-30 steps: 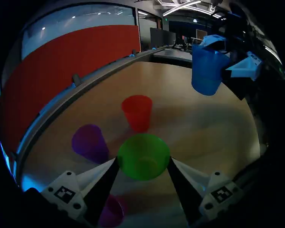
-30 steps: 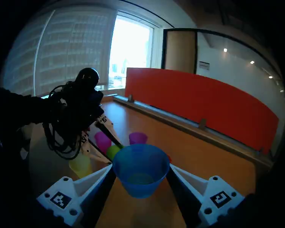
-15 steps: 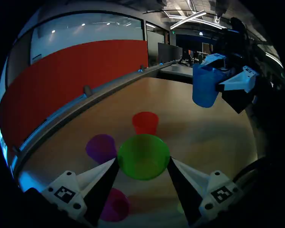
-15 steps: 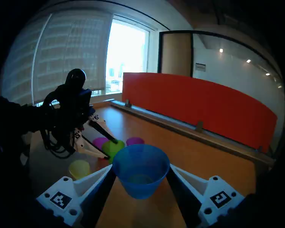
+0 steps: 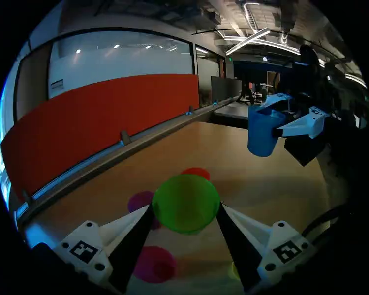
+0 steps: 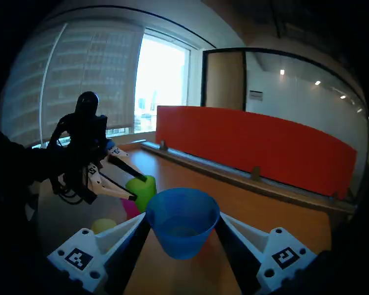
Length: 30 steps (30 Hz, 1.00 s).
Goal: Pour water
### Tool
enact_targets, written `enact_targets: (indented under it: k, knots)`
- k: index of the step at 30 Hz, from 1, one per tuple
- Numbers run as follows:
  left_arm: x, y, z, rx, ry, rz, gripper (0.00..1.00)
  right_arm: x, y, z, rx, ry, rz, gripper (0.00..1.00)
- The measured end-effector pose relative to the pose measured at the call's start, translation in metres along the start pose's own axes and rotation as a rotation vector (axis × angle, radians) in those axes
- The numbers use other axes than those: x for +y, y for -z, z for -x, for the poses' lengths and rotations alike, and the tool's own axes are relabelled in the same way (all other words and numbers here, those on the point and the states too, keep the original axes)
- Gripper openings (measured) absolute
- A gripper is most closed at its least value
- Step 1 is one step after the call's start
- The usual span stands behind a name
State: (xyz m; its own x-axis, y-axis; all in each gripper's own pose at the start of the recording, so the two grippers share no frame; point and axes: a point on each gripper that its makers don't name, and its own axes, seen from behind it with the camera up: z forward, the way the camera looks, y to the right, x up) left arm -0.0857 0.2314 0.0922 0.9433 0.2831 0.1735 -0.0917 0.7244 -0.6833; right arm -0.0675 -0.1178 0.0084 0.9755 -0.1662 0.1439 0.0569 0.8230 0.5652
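My left gripper (image 5: 184,206) is shut on a green cup (image 5: 186,196), held up above the wooden table (image 5: 263,187). My right gripper (image 6: 182,216) is shut on a blue cup (image 6: 182,231) with a little water in its bottom. In the left gripper view the blue cup (image 5: 261,132) hangs upright at upper right in the right gripper (image 5: 279,129). In the right gripper view the left gripper (image 6: 139,188) holds the green cup (image 6: 143,191) at left, tilted, and a dark-sleeved hand holds it.
Below the green cup stand a red cup (image 5: 197,172), a purple cup (image 5: 140,200) and a magenta cup (image 5: 155,263). A yellow cup (image 6: 103,225) is at near left. An orange partition (image 6: 263,147) with a rail runs along the table's far edge.
Both grippers have risen with their cups. The cups on the table sit lower and smaller in the left gripper view. The green cup now hangs higher and tilted.
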Motion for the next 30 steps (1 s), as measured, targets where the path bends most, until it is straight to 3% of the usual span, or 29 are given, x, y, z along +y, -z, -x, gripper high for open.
enact_targets:
  k: [17, 30]
  knots:
    - [-0.018, 0.034, -0.04, 0.158, 0.051, -0.048, 0.88, -0.009, 0.002, -0.014, 0.028, -0.002, 0.0, 0.91]
    - [-0.024, 0.053, -0.061, 0.241, 0.074, -0.067, 0.89, -0.016, 0.004, -0.022, 0.041, 0.004, 0.001, 0.91]
